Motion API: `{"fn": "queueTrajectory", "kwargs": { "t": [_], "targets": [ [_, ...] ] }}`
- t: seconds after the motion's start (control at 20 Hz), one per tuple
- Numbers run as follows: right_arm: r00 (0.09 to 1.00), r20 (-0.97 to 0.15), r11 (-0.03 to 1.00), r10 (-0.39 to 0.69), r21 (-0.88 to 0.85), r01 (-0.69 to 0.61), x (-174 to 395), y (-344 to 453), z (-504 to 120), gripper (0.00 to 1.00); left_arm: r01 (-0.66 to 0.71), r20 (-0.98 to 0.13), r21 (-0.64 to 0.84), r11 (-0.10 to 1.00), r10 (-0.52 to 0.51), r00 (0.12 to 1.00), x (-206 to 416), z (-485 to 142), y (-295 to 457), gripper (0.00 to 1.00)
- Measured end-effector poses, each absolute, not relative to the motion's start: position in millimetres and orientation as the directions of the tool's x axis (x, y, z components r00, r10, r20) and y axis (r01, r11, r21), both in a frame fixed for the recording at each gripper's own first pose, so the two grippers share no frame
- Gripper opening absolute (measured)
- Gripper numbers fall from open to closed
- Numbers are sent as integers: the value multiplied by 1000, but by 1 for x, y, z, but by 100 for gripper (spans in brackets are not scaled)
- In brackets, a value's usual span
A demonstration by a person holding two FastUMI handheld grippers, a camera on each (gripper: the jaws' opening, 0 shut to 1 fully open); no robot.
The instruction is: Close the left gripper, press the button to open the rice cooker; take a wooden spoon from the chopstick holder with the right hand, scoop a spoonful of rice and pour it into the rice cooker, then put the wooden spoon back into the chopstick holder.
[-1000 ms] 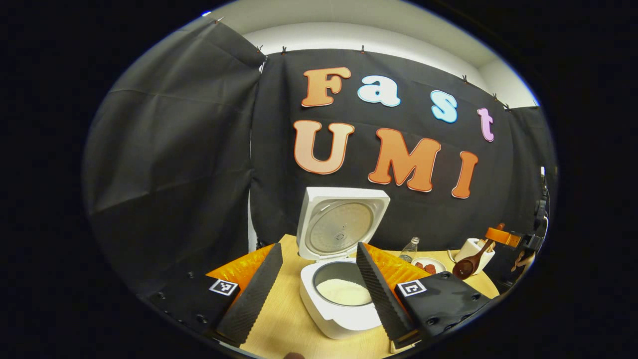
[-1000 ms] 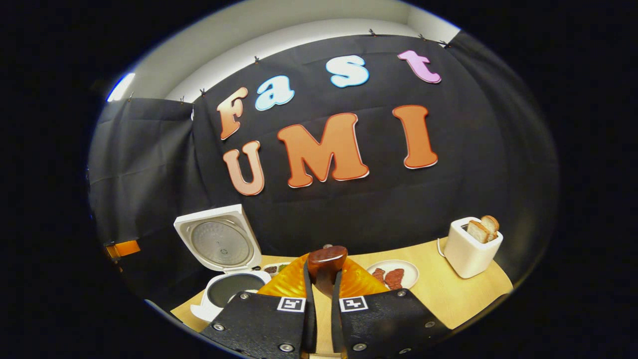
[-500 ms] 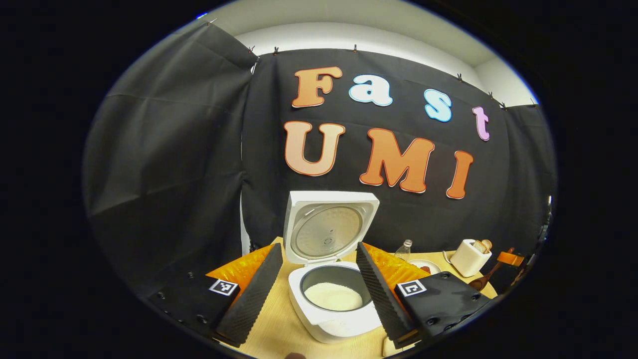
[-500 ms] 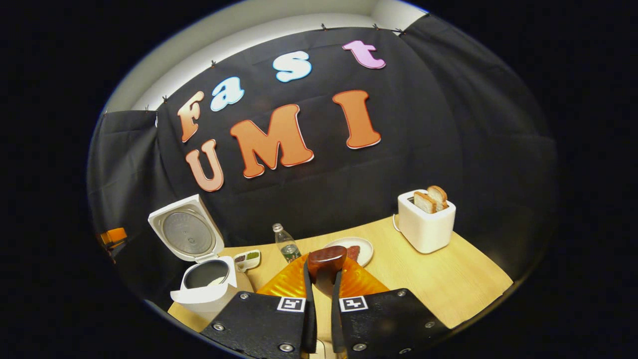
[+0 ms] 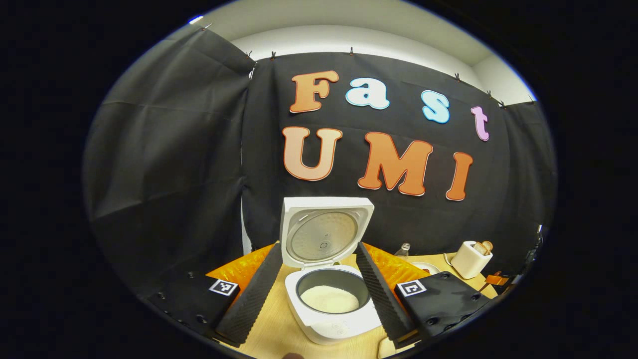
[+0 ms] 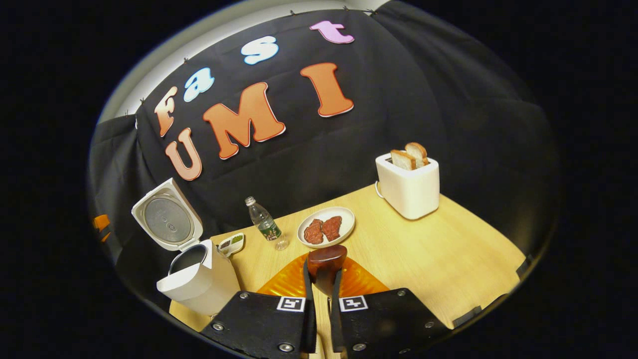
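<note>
The white rice cooker (image 5: 329,319) stands open on the wooden table, its lid (image 5: 323,233) upright and white rice (image 5: 330,299) in the pot. My left gripper (image 5: 319,294) is open, with a finger on either side of the cooker in the left gripper view. In the right gripper view my right gripper (image 6: 320,284) is shut on the handle of the dark wooden spoon (image 6: 326,259), whose bowl rises just past the fingertips. Whether the spoon holds rice is hidden. There the cooker (image 6: 194,281) sits low at the left, well apart from the spoon.
A plate of meat (image 6: 326,228), a small water bottle (image 6: 264,224) and a little sauce dish (image 6: 232,244) lie behind the spoon. A white toaster (image 6: 408,187) with bread stands at the back right. Bare table top (image 6: 448,259) stretches to the right.
My right gripper, still holding the spoon, has swung right and tipped down; the cooker slid to the left of its view. The left gripper stayed open and shifted slightly.
</note>
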State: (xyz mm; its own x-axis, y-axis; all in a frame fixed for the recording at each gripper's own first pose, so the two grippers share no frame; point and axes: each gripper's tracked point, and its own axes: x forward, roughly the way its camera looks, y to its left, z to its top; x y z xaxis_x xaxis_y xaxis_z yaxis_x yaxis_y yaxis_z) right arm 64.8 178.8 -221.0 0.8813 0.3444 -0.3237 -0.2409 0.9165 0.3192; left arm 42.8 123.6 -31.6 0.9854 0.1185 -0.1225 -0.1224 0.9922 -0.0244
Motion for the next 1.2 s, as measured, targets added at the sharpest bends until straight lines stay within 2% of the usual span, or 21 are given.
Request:
{"fn": "queueTrajectory", "kwargs": {
  "t": [0.3, 0.5, 0.55, 0.6, 0.65, 0.7, 0.75, 0.85, 1.2],
  "targets": [
    [876, -345, 892, 336, 415, -179, 73, 166, -241, 11, -127, -128, -56, 990, 119, 985, 52, -27, 125, 100],
    [873, -382, 880, 302, 464, -101, 74, 143, -248, 24, -154, -94, 9, 988, 154, 984, 79, -7, 127, 100],
    [876, -390, 881, 283, 467, -77, 74, 137, -250, 35, -148, -87, 19, 989, 149, 985, 87, -2, 124, 100],
    [873, -400, 877, 278, 476, -61, 71, 134, -250, 35, -140, -83, 22, 990, 141, 987, 97, 1, 117, 100],
    [871, -406, 873, 277, 485, -51, 69, 132, -249, 61, -128, -79, 20, 992, 130, 988, 106, 5, 111, 100],
    [871, -410, 874, 271, 483, -45, 66, 129, -250, 69, -119, -76, 20, 993, 120, 990, 115, 9, 106, 100],
    [872, -418, 887, 255, 460, -39, 64, 125, -251, 84, -116, -69, 21, 993, 117, 991, 124, 15, 103, 100],
    [877, -428, 917, 219, 397, -35, 63, 114, -253, 95, -110, -52, 24, 994, 111, 992, 142, 26, 97, 100],
    [896, -417, 943, 156, 332, -10, 52, 95, -237, 94, -85, -42, 30, 996, 86, 995, 202, 47, 87, 100]
  ]
}}
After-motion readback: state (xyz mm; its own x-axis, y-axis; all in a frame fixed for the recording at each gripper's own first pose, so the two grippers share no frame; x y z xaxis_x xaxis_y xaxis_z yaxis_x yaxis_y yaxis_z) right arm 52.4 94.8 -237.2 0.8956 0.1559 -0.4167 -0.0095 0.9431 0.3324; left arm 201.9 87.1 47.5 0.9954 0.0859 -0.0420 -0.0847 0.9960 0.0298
